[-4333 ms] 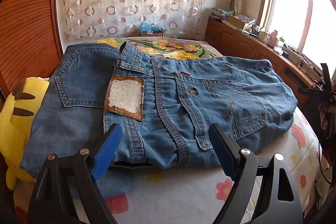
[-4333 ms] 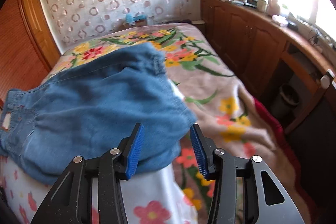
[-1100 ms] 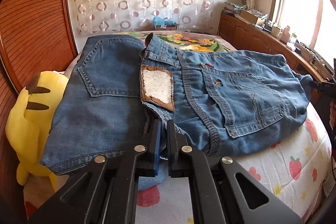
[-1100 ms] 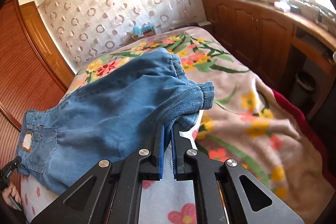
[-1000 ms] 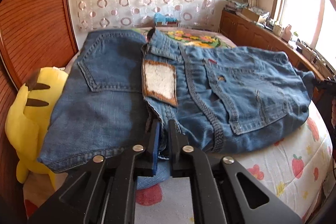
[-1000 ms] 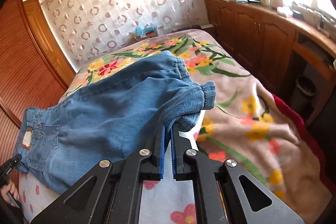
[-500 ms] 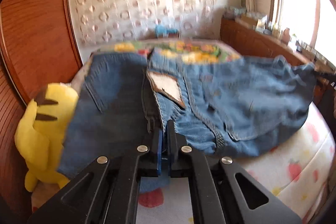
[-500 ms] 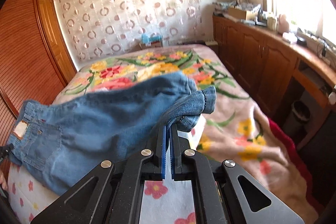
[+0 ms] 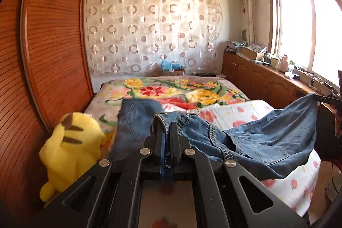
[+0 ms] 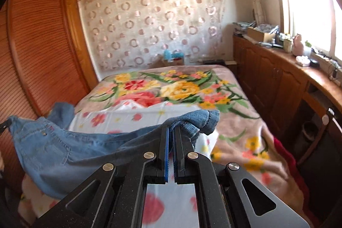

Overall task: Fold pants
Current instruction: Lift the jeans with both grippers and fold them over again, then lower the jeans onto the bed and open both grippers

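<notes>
The blue denim pants (image 9: 267, 142) hang lifted off the bed, stretched between my two grippers. My left gripper (image 9: 166, 127) is shut on the waistband end; the seat and stitched seam sag to its right. My right gripper (image 10: 170, 130) is shut on the bunched hem end of the pants (image 10: 64, 149), whose folded cuff (image 10: 205, 119) sticks out past the fingers. In the right wrist view the back pocket and waist hang at the far left. The right gripper shows at the right edge of the left wrist view (image 9: 327, 98), holding the far corner.
The bed (image 9: 241, 112) has a white flowered sheet and a floral blanket (image 10: 181, 87) behind it. A yellow plush toy (image 9: 70, 146) sits at the bed's left edge against the wooden wardrobe (image 9: 42, 67). Wooden cabinets (image 10: 277, 87) with clutter run along the right under the window.
Both grippers, shut on the pants, have risen and lifted them off the bed. The pants now hang in the air, and the sheet and blanket beneath show.
</notes>
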The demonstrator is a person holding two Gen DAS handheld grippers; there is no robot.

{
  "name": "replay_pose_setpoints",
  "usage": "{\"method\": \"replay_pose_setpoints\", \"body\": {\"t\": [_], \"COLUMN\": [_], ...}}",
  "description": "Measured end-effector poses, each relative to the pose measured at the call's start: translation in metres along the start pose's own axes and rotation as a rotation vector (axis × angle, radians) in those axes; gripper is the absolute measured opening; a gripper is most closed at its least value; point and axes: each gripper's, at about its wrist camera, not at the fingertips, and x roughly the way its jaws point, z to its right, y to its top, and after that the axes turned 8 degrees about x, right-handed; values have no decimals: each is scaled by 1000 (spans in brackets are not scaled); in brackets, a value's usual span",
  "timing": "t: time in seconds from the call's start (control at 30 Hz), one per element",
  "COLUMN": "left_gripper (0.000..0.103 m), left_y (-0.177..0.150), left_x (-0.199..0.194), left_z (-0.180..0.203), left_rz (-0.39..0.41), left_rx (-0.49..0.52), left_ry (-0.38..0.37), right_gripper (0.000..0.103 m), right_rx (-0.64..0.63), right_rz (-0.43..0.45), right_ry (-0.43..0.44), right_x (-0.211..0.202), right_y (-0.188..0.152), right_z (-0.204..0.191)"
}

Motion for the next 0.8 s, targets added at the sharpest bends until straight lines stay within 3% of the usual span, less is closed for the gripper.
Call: {"method": "replay_pose_setpoints", "body": {"t": [0.27, 0.47, 0.57, 0.7, 0.77, 0.8], "left_gripper": [4, 4, 5, 17, 28, 40], "left_y": [-77, -108, -109, -104, -103, -101], "left_x": [-1, 8, 7, 2, -3, -5], "left_z": [-5, 3, 7, 12, 13, 15], "left_rz": [-151, -228, -228, -212, -195, -186], "left_rx": [-40, -48, -51, -25, -18, -15], "left_ry": [-29, -14, -13, 3, -2, -1], "right_gripper": [3, 3, 3, 3, 3, 3], "right_rx": [39, 69, 91, 100, 86, 82], "right_rz": [-128, -205, -222, -228, -229, -230], "right_ry": [27, -12, -24, -30, -38, -41], "right_x": [-22, -1, 11, 13, 11, 10], "right_y": [-81, -110, -115, -121, -121, -120], "right_z": [32, 51, 55, 45, 42, 41]}}
